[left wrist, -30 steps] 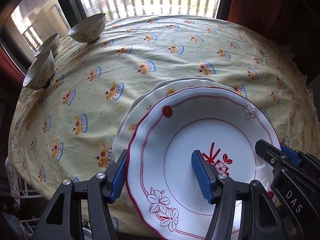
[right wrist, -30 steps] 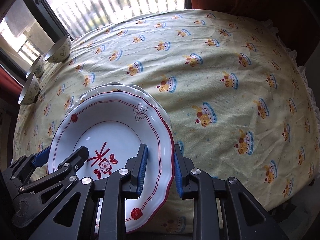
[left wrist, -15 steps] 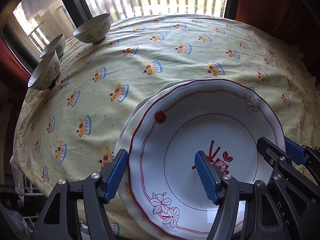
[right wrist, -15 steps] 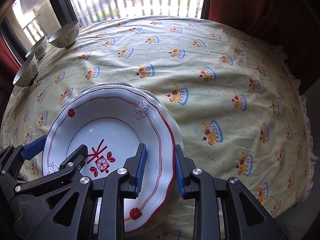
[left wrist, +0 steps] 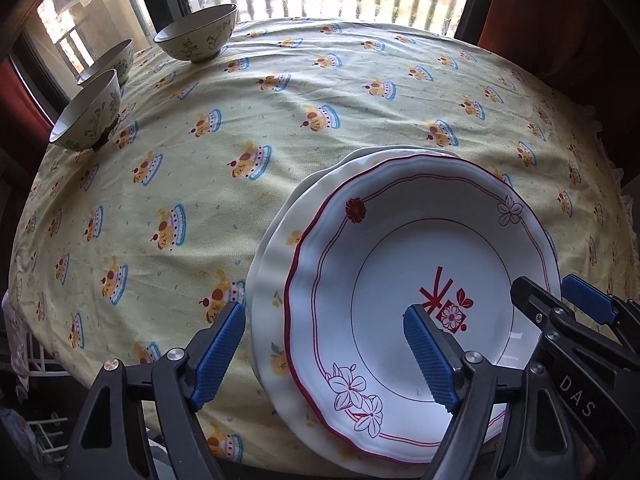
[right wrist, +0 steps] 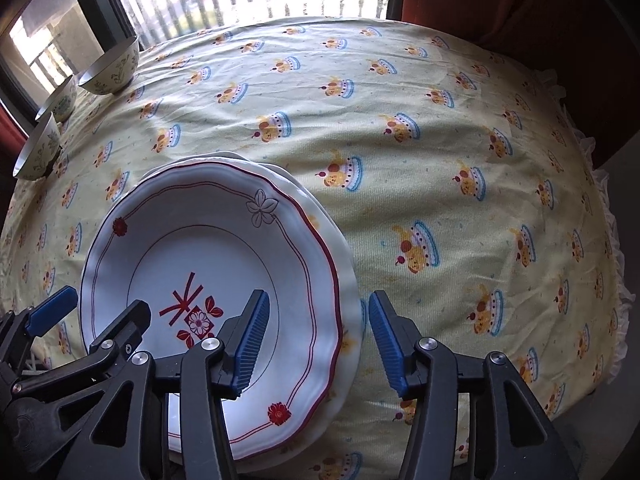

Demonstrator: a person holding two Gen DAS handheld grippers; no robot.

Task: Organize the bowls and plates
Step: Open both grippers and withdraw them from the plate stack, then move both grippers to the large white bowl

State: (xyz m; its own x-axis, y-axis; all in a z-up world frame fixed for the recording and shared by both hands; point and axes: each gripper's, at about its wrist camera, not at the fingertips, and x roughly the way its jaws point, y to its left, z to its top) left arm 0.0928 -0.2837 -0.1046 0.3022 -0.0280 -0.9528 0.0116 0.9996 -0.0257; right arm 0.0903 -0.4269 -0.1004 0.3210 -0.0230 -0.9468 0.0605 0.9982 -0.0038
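A white plate with a red rim and red flower print (left wrist: pixel 420 264) (right wrist: pixel 208 256) lies on top of a cream plate (left wrist: pixel 276 264) (right wrist: pixel 340 264) near the table's front edge. My left gripper (left wrist: pixel 324 344) is open, its fingers straddling the left rims of both plates. My right gripper (right wrist: pixel 318 334) is open, its fingers straddling the right rims. Three floral bowls stand apart at the far left: one (left wrist: pixel 196 34) (right wrist: pixel 112 66), a second (left wrist: pixel 108 60) (right wrist: pixel 58 98) and a third (left wrist: pixel 86 114) (right wrist: pixel 38 148).
The round table wears a yellow cloth printed with cakes (left wrist: pixel 280 112) (right wrist: pixel 400 120). A window with bars runs behind it, with red curtains on both sides. The cloth's frilled edge drops off at the right (right wrist: pixel 604 240).
My right gripper has opened off the plate's right rim. The red-rimmed plate has come down onto the cream plate. Both grippers have pulled back slightly.
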